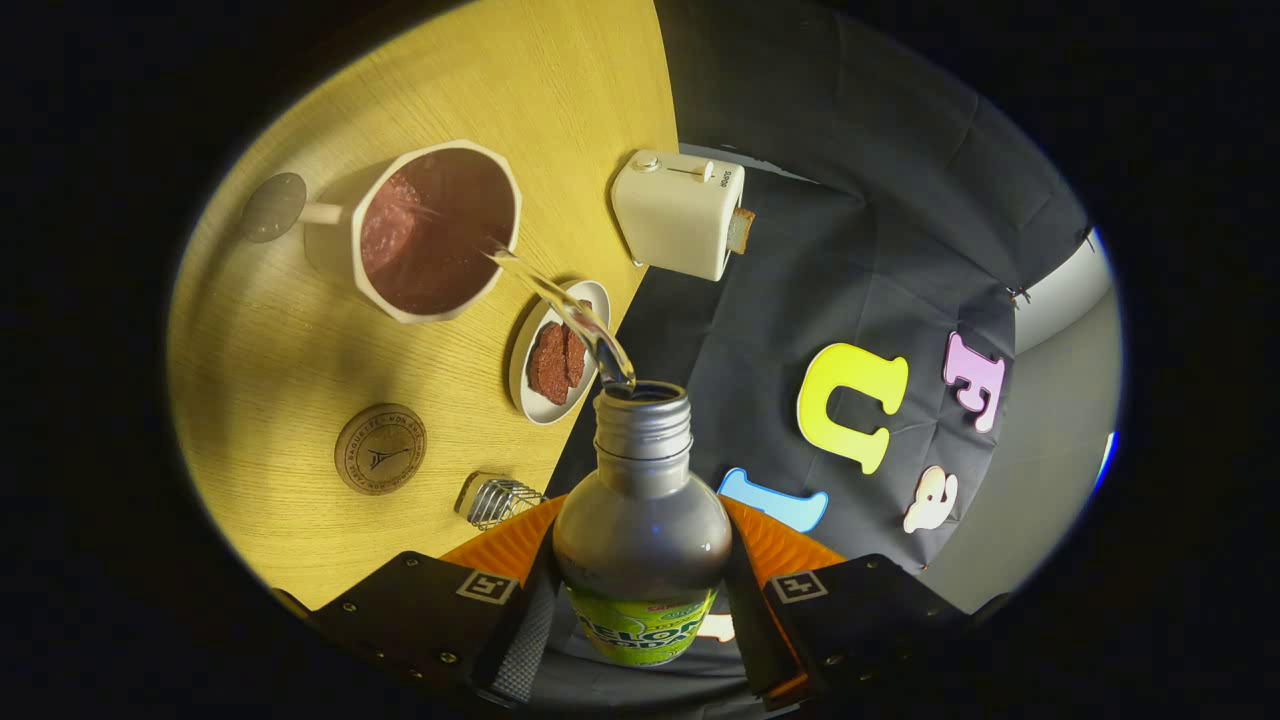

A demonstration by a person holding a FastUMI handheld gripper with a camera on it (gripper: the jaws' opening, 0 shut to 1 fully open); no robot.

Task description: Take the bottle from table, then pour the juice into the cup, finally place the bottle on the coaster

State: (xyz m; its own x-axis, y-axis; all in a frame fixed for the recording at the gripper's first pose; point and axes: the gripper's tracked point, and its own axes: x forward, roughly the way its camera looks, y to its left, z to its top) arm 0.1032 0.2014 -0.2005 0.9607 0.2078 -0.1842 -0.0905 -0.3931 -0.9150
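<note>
Claw (640, 610) clenched on bottle (642, 520), a finger pressing each side of its body. Bottle tipped, open neck aimed at cup (437, 232) on worktop (300, 340); thin stream of juice (570, 315) arcs from mouth into cup. Coaster (380, 448) sits bare nr cup. Plate (530, 385) w/ slices just ahead; toaster (678, 212) beyond.

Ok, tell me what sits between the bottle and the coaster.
Nothing visible blocks it. The tool is shut on the bottle, tilted and pouring into the cup. The coaster lies on bare table beside the fingers; a small wire rack sits nearby, off the path.
</note>
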